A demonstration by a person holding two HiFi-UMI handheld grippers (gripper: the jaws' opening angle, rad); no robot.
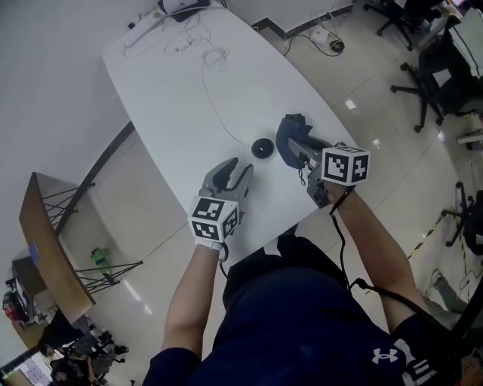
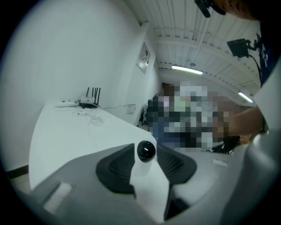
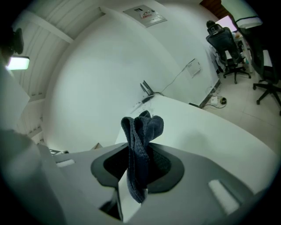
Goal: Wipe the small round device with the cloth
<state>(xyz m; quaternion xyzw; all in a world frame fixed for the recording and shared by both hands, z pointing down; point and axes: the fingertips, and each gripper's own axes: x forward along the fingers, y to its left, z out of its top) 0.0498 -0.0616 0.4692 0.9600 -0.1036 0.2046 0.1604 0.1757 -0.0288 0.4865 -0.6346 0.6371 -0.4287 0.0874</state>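
Note:
The small round black device sits on the white table, near its front edge. My left gripper rests just short of the device and points at it, open, with nothing between the jaws. In the left gripper view the device shows just beyond the dark pads. My right gripper is shut on a dark blue cloth, held just right of the device. In the right gripper view the cloth stands bunched up out of the jaws.
A thin white cable runs across the table from a tangle of wires and a router at the far end. Black office chairs stand on the floor to the right. A brown board on a stand is at the left.

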